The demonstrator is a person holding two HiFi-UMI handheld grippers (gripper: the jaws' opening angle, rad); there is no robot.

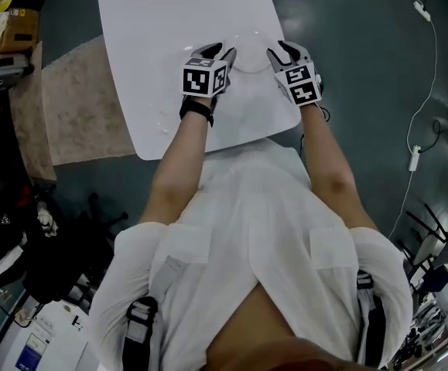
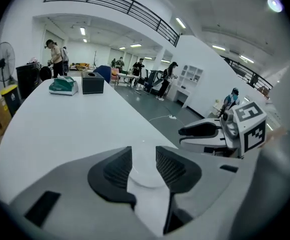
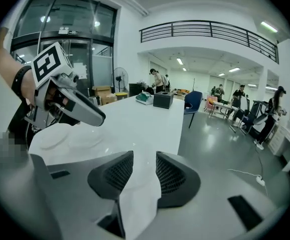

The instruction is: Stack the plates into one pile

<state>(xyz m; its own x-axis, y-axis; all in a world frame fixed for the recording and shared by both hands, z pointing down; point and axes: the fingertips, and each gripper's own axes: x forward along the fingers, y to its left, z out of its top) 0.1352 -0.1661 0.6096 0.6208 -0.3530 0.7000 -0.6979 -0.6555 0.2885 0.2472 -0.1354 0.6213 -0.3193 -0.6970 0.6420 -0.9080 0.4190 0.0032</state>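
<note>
Your left gripper [image 2: 143, 165] is released, its ribbed black pads a narrow gap apart. The near rim of a pale, shallow round plate [image 2: 146, 174] lies on the worktop in line with that gap and is not pinched. Your right gripper [image 3: 145, 170] is released too, with only the smooth white worktop [image 3: 134, 119] between its pads.

The head view puts the plate at the near edge of the worktop, between your two grippers. From the right gripper view, two low round outlines sit close together under the left gripper. I cannot tell whether they overlap.

The step looks like the first pick-up. Come in low and level so the thin rim goes well between the pads before you clench. The plates look glossy and almost the colour of the worktop, so they are probably slippery and their edges easy to misjudge. Lift flat, then set the plate down centred on its neighbour.
</note>
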